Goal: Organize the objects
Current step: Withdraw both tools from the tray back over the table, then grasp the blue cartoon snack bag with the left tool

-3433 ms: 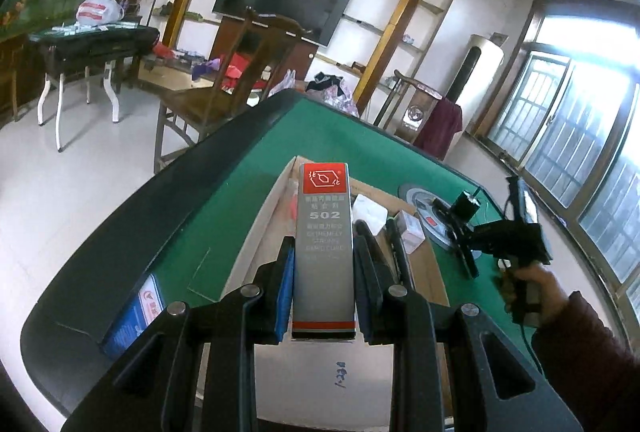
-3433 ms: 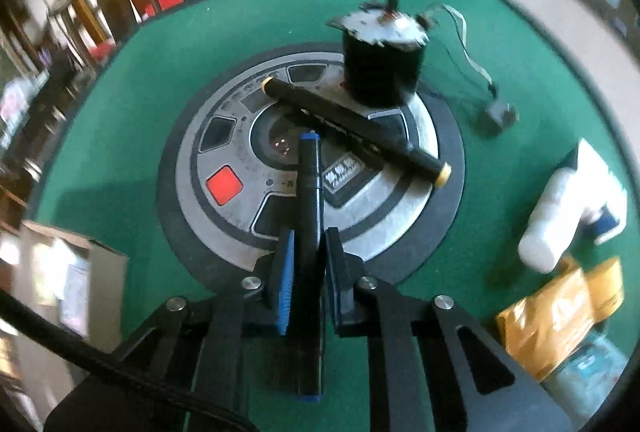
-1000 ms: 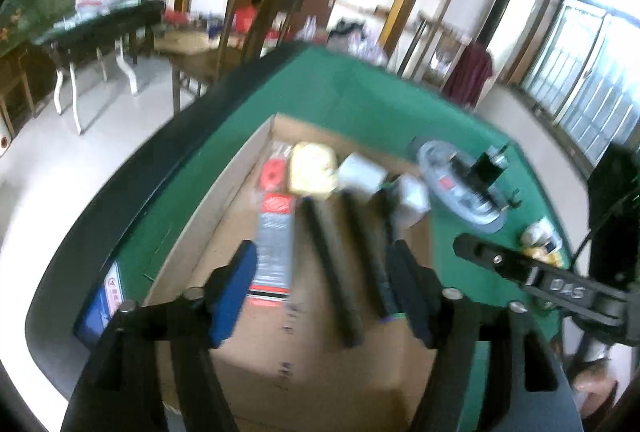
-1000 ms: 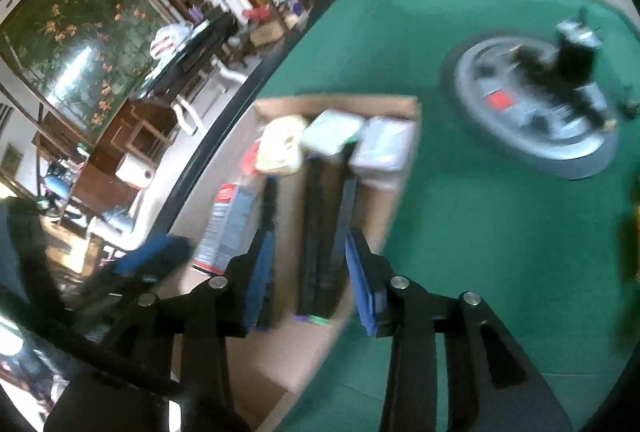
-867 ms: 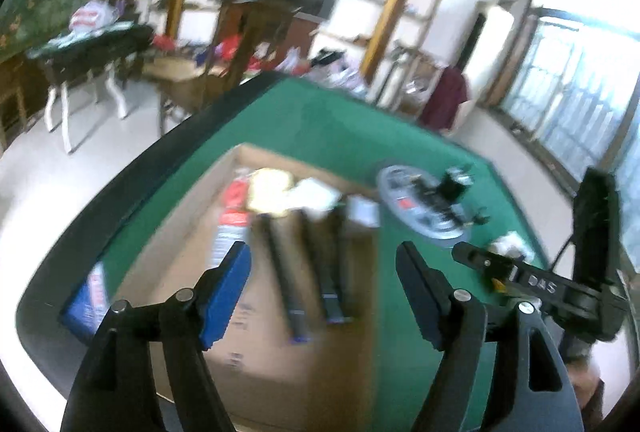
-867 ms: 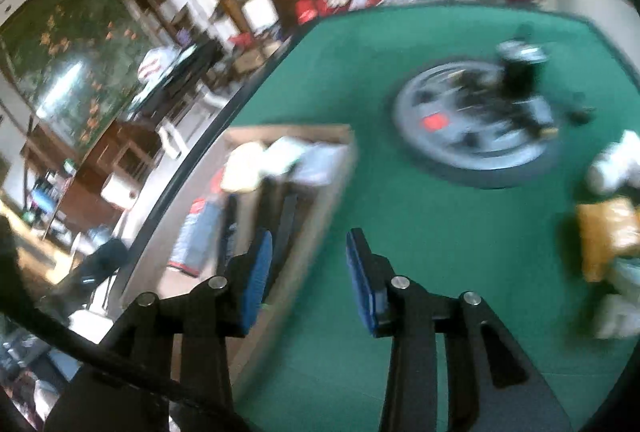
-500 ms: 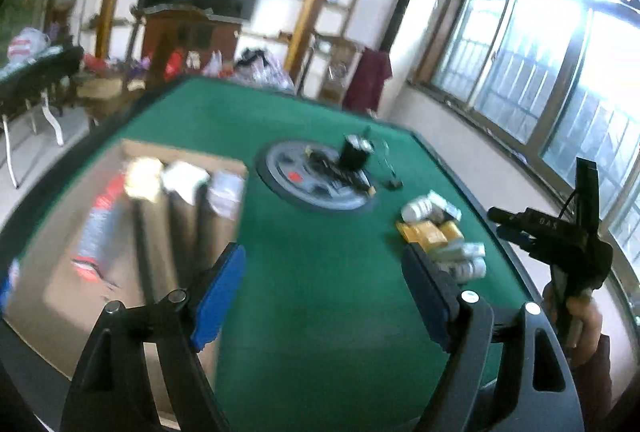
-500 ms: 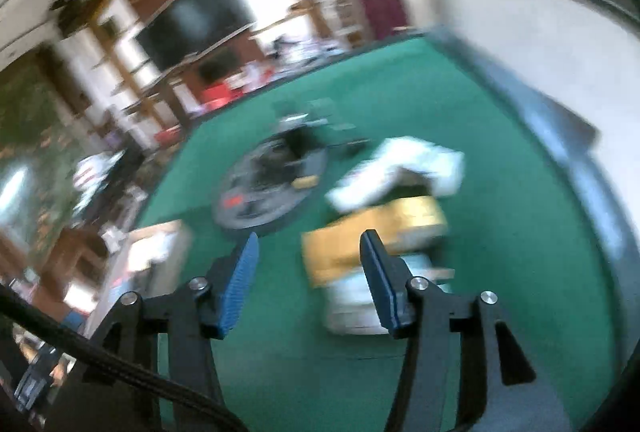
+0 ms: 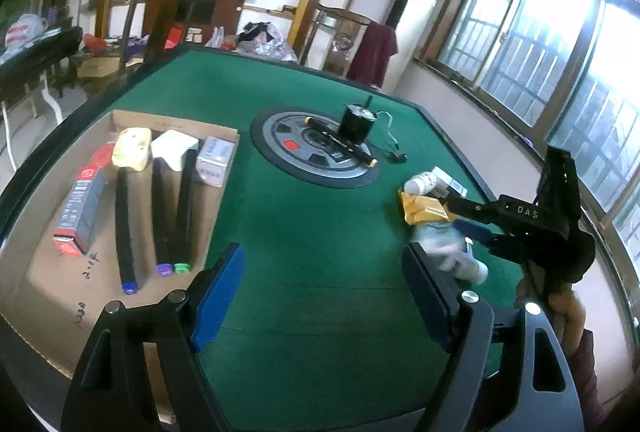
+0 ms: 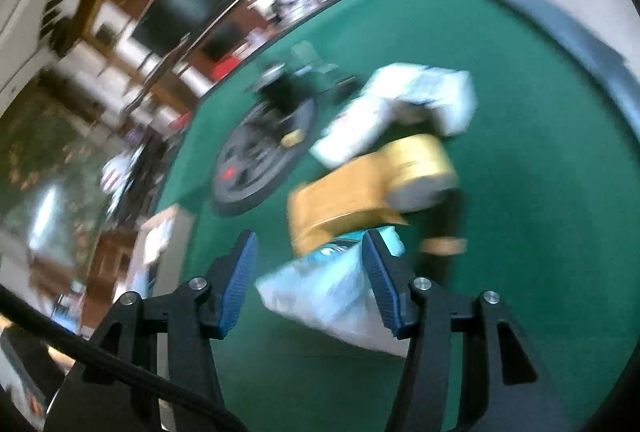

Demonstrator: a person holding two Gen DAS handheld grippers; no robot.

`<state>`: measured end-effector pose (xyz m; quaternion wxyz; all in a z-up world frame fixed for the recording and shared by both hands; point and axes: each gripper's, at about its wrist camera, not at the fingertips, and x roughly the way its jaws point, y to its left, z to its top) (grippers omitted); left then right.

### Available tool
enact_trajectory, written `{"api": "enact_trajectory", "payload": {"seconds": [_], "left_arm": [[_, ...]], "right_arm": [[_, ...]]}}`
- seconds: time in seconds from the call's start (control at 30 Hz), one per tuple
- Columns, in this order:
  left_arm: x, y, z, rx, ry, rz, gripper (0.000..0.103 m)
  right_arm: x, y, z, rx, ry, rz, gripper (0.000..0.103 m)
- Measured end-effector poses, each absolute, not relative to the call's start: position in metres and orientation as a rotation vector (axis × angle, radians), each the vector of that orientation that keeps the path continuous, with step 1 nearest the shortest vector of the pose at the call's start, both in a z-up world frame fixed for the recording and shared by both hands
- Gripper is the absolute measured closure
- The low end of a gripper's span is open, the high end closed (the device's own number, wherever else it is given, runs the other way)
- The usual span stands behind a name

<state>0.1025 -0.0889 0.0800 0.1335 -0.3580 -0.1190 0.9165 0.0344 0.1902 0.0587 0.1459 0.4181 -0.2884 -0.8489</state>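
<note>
A flat cardboard tray (image 9: 52, 288) lies at the left of the green table and holds a grey and red glue box (image 9: 78, 207), three black markers (image 9: 124, 216), a yellow pack (image 9: 132, 148) and white boxes. My left gripper (image 9: 320, 292) is open and empty above the table's middle. My right gripper (image 10: 310, 280) is open, its jaws either side of a pale blue plastic packet (image 10: 328, 296), in front of a yellow packet (image 10: 360, 191) and a white bottle (image 10: 384, 115). This cluster shows in the left wrist view (image 9: 428, 209) with the right gripper (image 9: 472, 228) over it.
A round grey control disc (image 9: 316, 147) at the table's centre carries a black motor (image 9: 356, 121) with a trailing wire and a black marker (image 9: 340, 145). Wooden chairs stand behind the table. Windows line the right wall.
Both grippers let go of the glue box and a marker in the tray, then swung right. My right gripper has come down over the pale blue packet.
</note>
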Motion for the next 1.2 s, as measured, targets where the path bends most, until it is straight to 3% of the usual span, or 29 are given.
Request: {"api": "enact_trajectory", "payload": {"seconds": [0.2,0.37,0.57,0.83,1.1,1.2], "left_arm": [[0.100,-0.097,0.069,-1.101,-0.375,2.662,0.028],[0.099,-0.092,0.069,-1.110,-0.309,2.677,0.028],[0.088,-0.052,0.067,-1.094,-0.139,2.587,0.028],[0.069,0.045,0.049,-0.977,0.401,2.442,0.028],[0.022,0.104,0.004,-1.119,0.561,2.237,0.026],[0.017,0.110,0.001,-1.122,0.518,2.255,0.027]], "right_arm": [[0.024,0.096,0.072,1.177,-0.598,-2.197,0.049],[0.041,0.118,0.109,1.008,-0.505,-2.417,0.048],[0.035,0.190,0.100,0.975,-0.652,-2.644,0.043],[0.037,0.252,0.066,1.001,-0.931,-2.654,0.043],[0.035,0.259,0.064,0.978,-1.022,-2.619,0.043],[0.029,0.258,0.054,1.009,-1.068,-2.559,0.043]]}}
